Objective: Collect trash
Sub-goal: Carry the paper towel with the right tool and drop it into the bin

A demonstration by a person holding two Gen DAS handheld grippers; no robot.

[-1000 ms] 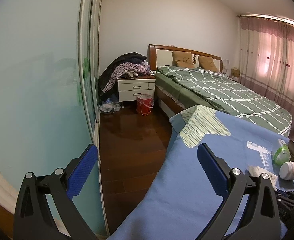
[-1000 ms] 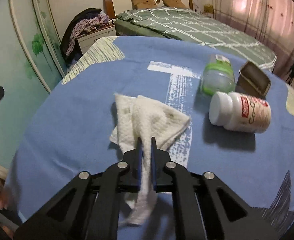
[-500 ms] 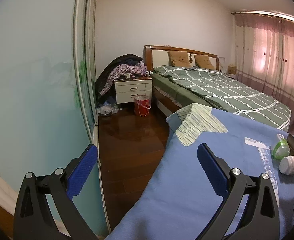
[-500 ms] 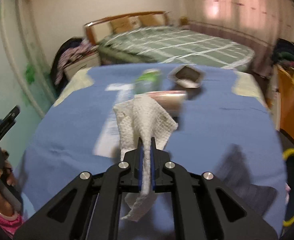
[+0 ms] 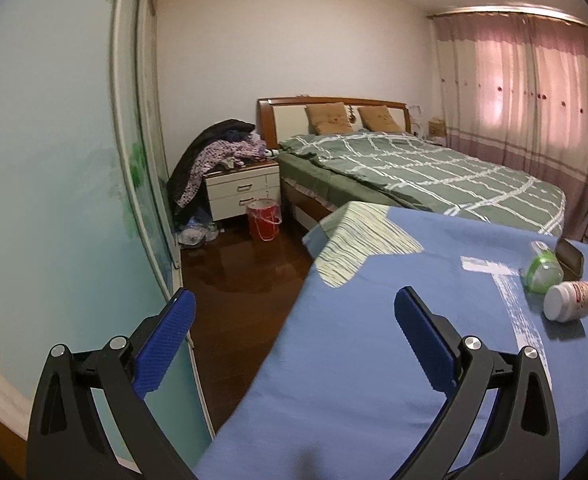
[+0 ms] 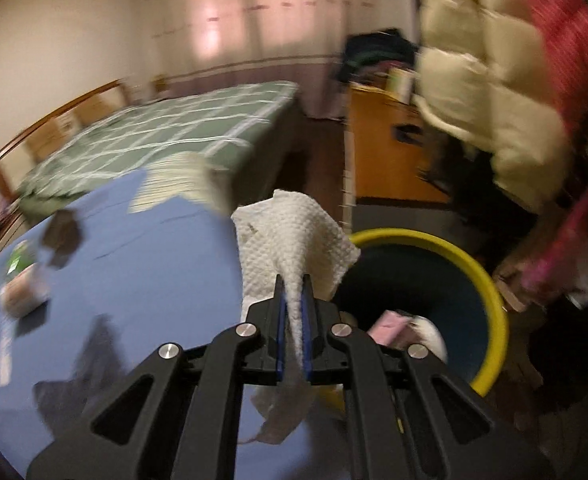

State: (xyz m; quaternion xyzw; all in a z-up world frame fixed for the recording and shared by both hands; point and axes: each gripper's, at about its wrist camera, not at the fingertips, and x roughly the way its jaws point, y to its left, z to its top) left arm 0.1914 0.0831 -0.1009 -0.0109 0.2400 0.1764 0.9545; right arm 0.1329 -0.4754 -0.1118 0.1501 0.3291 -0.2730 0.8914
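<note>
I am holding the right hand-held gripper (image 6: 293, 312) pinched on a crumpled white paper towel (image 6: 294, 236); its blue pads are pressing a narrow fold of the sheet between them, and the rest is fanning out above the fingertips while a ragged tail is hanging down below. The towel is sitting in the air at the edge of the blue cloth-covered counter (image 6: 142, 260), just beside a round bin with a yellow rim and dark blue inside (image 6: 490, 280). Pale pink and white scraps (image 6: 406, 326) are lying at the bottom of that bin. The right wrist view is smearing badly, so the small things on the far side of the counter are only blurred shapes there.

I am keeping the left hand-held gripper (image 5: 294, 332) spread wide with nothing between its blue pads (image 5: 170, 336); it is pointing along the counter's left edge, over the dark wooden floor (image 5: 238, 280). In this view a white pill bottle lying on its side (image 5: 570, 300), a clear green-tinted bottle (image 5: 542, 268) and a small dark case (image 5: 570, 254) are resting close together near the counter's far right corner. Beyond them I am seeing a bed with a green checked cover (image 5: 434, 176), a white bedside cabinet (image 5: 242, 192) and a small red bucket (image 5: 263, 218) on the floor beside it.
</note>
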